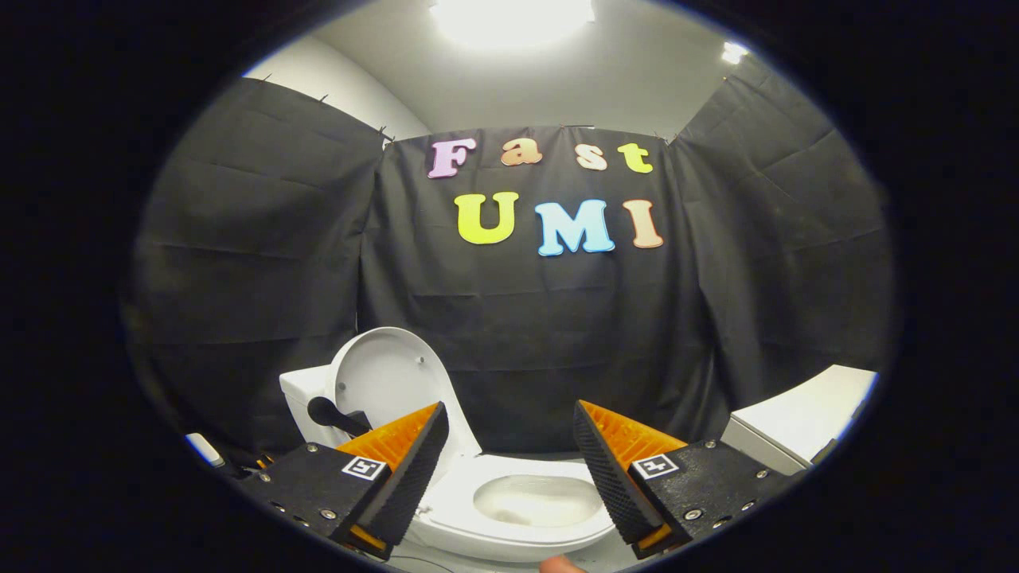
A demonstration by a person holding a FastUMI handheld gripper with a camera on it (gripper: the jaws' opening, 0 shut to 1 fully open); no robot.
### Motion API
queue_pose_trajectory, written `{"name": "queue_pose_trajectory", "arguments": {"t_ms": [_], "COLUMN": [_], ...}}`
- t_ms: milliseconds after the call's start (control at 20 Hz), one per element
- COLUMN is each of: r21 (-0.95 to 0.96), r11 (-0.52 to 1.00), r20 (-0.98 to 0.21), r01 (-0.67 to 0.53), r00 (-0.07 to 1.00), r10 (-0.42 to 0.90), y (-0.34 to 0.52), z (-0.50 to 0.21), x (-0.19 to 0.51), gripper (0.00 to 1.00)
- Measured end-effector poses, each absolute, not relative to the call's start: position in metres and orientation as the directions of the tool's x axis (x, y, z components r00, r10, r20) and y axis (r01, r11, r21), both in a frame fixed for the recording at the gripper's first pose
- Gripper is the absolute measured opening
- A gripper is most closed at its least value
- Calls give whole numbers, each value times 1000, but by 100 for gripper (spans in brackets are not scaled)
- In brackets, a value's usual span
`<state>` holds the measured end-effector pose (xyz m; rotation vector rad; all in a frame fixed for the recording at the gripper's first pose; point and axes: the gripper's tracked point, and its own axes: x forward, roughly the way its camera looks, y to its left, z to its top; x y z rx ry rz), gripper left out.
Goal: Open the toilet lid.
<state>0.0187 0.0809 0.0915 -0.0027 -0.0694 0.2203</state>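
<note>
Gripper [509,461] fingers spread wide apart, holding nothing, no contact with anything. One finger [410,469] at about 7 o'clock, the other at about 5 o'clock, both tilted inward toward each other at the tips.

Toilet [509,509] sits just ahead and below, bowl showing in the gap between the fingers at 6 o'clock. Seat [454,497] down, ring around the bowl visible, bowl inside pale and wet-looking. Lid [386,378] already up, standing upright and leaning back against the tank [306,402], at about 8 o'clock from centre, above and beyond the 7 o'clock finger. Lid's lower edge partly hidden behind that finger. Dark lever or handle [326,412] sticks out by the tank, just beside the lid's lower part; what exactly it is, cannot tell.

White box-like unit [804,422] at 4 o'clock, beyond the other finger, well apart from the toilet. Black cloth wall [263,239] all round behind, from 9 through 12 to 3 o'clock. Ceiling lamp [509,16] bright at 12 o'clock. Small bit of a fingertip [561,565] at 6 o'clock, right under the toilet's front edge.
</note>
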Motion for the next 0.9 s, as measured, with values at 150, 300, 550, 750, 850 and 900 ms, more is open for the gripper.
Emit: {"name": "queue_pose_trajectory", "arguments": {"t_ms": [150,300,550,750,850,900], "r21": [-7,-13,-16,-5,-4,-6], "r11": [980,982,984,987,988,988], "r20": [62,60,43,27,22,19], "r01": [-201,-189,-177,-164,-156,-153], "r00": [978,980,983,986,987,988], "r10": [201,190,177,164,156,153], "y": [68,58,43,33,29,27], "z": [84,78,60,51,47,46], "x": [14,9,1,-5,-7,-7], "gripper": [96,96,96,96,96,96]}}
